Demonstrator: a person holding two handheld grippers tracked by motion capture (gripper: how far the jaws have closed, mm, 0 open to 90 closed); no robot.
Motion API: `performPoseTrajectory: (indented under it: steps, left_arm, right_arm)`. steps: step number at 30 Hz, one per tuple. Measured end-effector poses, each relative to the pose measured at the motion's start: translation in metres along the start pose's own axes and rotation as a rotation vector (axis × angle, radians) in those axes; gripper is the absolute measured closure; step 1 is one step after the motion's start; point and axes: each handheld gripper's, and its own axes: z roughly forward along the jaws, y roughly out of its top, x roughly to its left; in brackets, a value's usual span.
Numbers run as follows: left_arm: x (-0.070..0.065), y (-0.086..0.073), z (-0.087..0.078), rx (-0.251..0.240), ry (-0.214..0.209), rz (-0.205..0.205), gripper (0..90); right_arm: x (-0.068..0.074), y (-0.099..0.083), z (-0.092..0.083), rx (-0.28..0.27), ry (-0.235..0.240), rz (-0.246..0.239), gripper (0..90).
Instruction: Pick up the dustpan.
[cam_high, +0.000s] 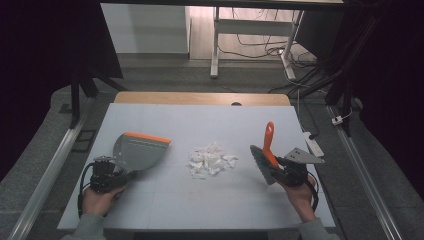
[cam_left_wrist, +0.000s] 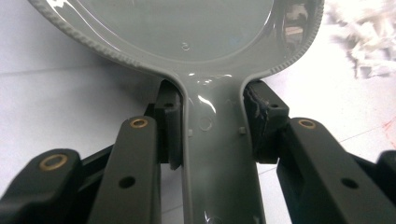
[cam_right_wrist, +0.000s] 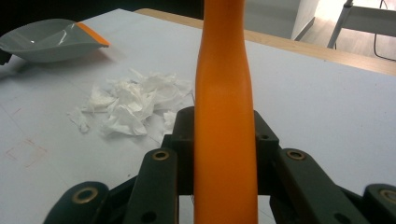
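My left tongs (cam_high: 121, 176) clamp the dustpan (cam_high: 137, 150) handle; right tongs (cam_high: 283, 167) clamp the brush (cam_high: 267, 152). Paper scraps (cam_high: 211, 160) lie mid-desk (cam_high: 165, 205) between them, dustpan mouth angled toward the far side. Brush sits slightly nearer; my guess is sweep leftward.

Glossy plastic dustpan (cam_left_wrist: 187, 28); crumpled paper scraps (cam_high: 211, 160); matt tabletop (cam_high: 200, 200).

The room around my surface (cam_high: 150, 200) is staying dark, while light is falling on it from above and a bright floor is glowing behind. In my left gripper view, glare is shining on the grey dustpan (cam_left_wrist: 187, 28) and the paper scraps (cam_left_wrist: 369, 42) are washing out, blurred. In my right gripper view, the orange handle (cam_right_wrist: 224, 116) is looking soft.
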Motion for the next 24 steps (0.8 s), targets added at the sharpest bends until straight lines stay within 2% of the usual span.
performPoseTrajectory:
  steps: [2,6,12,16,24]
  left_arm:
    - [0.001,0.001,-0.002,-0.007,-0.011,0.005,61.9]
    - [0.006,0.002,-0.012,-0.056,-0.040,0.035,61.8]
    - [0.014,0.004,-0.019,-0.081,-0.067,0.048,61.9]
    - [0.019,0.007,-0.019,-0.097,-0.087,0.049,61.9]
    - [0.027,0.015,-0.018,-0.113,-0.106,0.076,61.8]
  right_arm:
    - [0.000,0.000,0.000,-0.003,0.001,0.004,70.2]
    - [-0.001,0.001,-0.001,-0.007,-0.004,0.005,70.2]
    - [-0.001,0.001,-0.002,-0.009,-0.005,0.012,70.2]
    - [-0.001,0.001,-0.002,-0.011,-0.008,0.012,70.2]
    - [-0.001,0.002,-0.002,-0.013,-0.012,0.010,70.2]
